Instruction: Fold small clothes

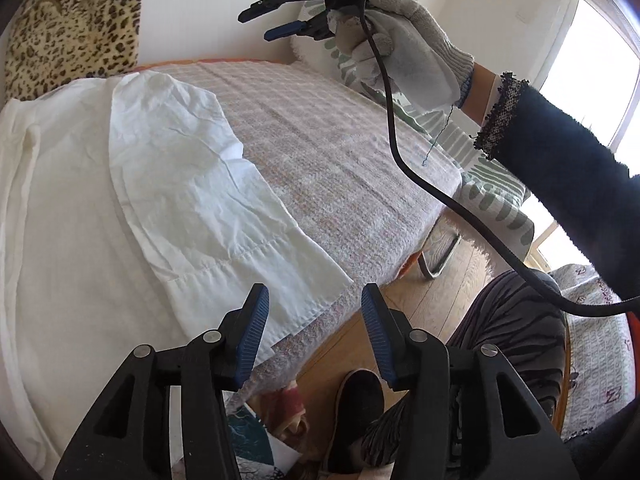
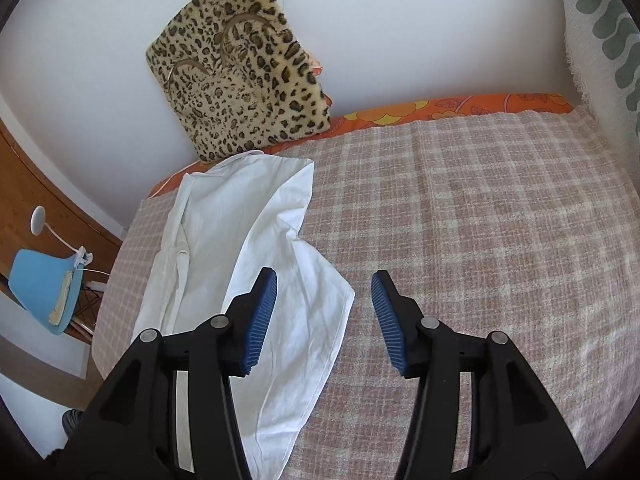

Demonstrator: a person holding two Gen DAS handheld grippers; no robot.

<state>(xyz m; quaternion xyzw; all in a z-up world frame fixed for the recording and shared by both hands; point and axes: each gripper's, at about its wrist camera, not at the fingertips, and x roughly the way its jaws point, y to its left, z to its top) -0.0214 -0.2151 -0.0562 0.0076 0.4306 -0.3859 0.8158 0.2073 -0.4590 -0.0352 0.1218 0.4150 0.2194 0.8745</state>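
leopard cushion (image 2: 240,72) against wall; checked blanket (image 2: 460,220) on bed; blue lamp (image 2: 40,284)

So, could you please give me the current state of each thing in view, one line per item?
White garment: lying on the bed, partly folded over itself, wrinkled, held by neither claw.
Left claw: open, nothing between its pads.
Right claw: open, empty, raised above the bed.
Checked blanket: spread flat over the bed.
Leopard cushion: propped upright against the wall.
Lamp: appears unlit.
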